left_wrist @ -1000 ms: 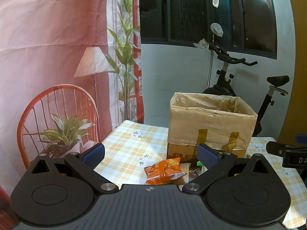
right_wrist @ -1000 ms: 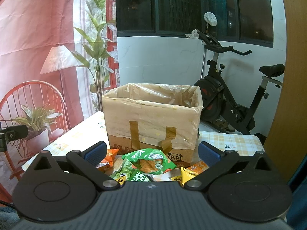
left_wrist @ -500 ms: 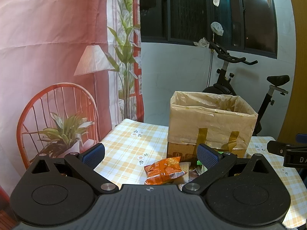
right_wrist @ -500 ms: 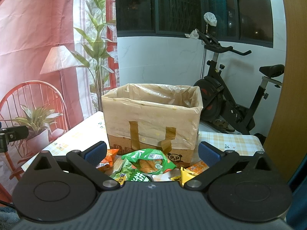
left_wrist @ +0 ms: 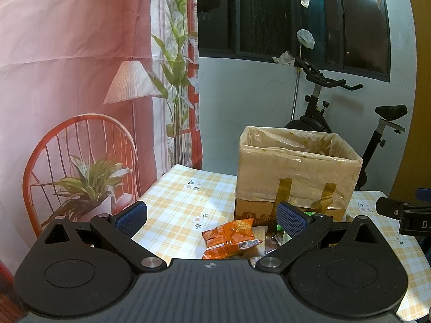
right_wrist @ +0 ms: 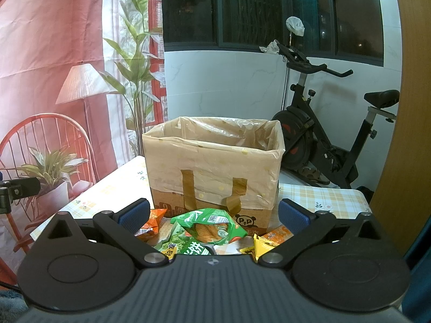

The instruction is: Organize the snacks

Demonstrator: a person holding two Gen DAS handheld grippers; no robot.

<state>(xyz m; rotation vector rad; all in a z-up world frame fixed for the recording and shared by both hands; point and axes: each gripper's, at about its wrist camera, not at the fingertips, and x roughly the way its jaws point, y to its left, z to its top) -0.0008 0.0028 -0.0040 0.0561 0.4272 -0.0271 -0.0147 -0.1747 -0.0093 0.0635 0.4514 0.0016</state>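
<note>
Judging from how things lie, the sorting has barely begun, if at all: every packet in view sits loose on the checked tablecloth [left_wrist: 172, 207] and neither tool carries anything. Farthest left in the left wrist view, the left gripper [left_wrist: 211, 215] hangs above the table edge with its blue pads spread wide and nothing between them. Just ahead of it lies an orange snack packet [left_wrist: 230, 238], flat on the cloth at the foot of the box, with a pale wrapper and a dark one tucked against its right side. Behind these stands the cardboard box [left_wrist: 293, 172], lined with a thin plastic bag taped down the front by two brown strips; its inside is hidden from both cameras, so I cannot tell whether any snack is already in it. In the right wrist view the pile continues: a green chip bag [right_wrist: 208, 226] lies on top of another green packet [right_wrist: 186, 246], an orange corner pokes out to their left, and a yellow packet [right_wrist: 262, 246] rests to the right, all close to the box front. The right gripper [right_wrist: 214, 215] hovers over this heap, likewise parted and empty. What remains, by my reading, is nearly everything: each packet has yet to be picked up and placed.
</note>
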